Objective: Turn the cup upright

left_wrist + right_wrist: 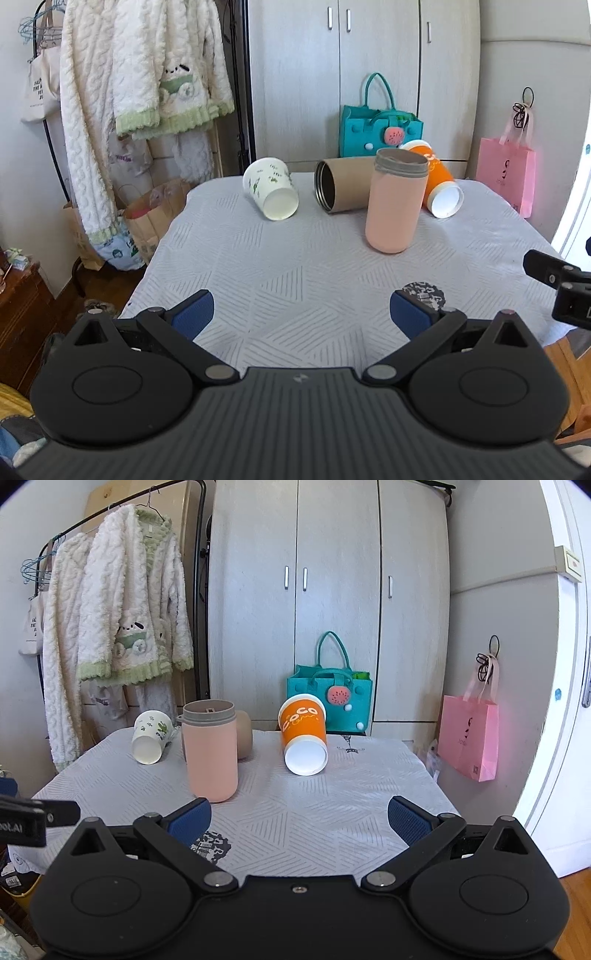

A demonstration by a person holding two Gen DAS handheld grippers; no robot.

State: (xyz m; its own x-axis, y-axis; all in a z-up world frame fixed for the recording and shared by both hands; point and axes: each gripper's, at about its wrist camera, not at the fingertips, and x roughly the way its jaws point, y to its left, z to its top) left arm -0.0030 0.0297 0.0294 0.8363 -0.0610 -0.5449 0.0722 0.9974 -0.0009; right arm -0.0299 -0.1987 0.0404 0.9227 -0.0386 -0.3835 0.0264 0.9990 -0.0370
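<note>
A pink cup with a grey rim stands upright on the table; it also shows in the right wrist view. A white paper cup with green print, a brown tube cup and an orange cup lie on their sides behind it. My left gripper is open and empty over the near table. My right gripper is open and empty, facing the orange cup.
A teal bag and a pink bag sit behind the table by the wardrobe. Robes hang on a rack at the left. The right gripper's body shows at the right edge.
</note>
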